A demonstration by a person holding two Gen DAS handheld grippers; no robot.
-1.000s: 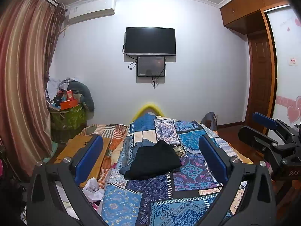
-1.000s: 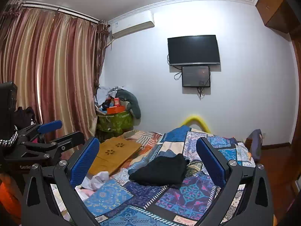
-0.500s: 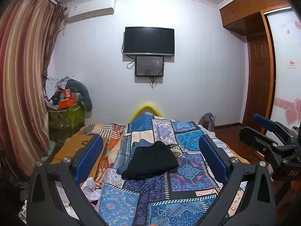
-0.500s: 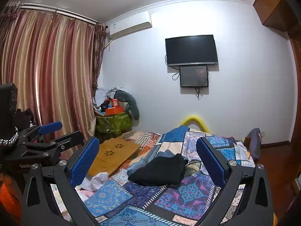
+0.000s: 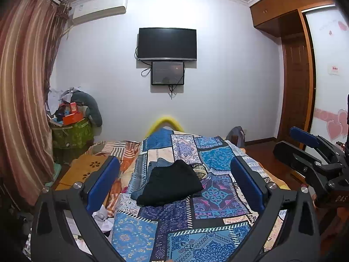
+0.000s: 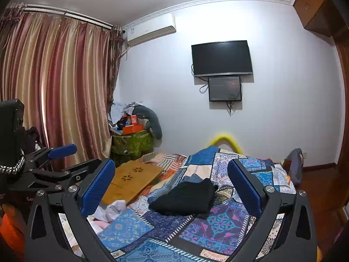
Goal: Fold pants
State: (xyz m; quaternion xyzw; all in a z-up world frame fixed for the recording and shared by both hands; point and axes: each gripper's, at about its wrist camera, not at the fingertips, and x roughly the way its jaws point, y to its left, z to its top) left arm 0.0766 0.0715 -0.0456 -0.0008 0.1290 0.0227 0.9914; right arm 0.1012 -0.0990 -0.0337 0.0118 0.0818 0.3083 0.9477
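Black pants (image 5: 172,183) lie folded in a compact pile on the patchwork bedspread (image 5: 209,161), on top of a blue denim garment (image 5: 161,163). They also show in the right wrist view (image 6: 185,198). My left gripper (image 5: 174,183) is open and empty, held above the near end of the bed, well short of the pants. My right gripper (image 6: 171,187) is open and empty too, at about the same distance. Each gripper shows at the edge of the other's view, the right one (image 5: 309,152) and the left one (image 6: 48,166).
A wooden lap tray (image 6: 133,181) and crumpled white cloth (image 6: 111,209) lie left of the pants. A green bin (image 5: 72,133) piled with clutter stands by the curtain (image 6: 54,87). A TV (image 5: 167,43) hangs on the far wall; a wardrobe (image 5: 298,83) is at right.
Both views have shifted only slightly; the pants sit a little further left in frame. Both grippers stay open and empty.
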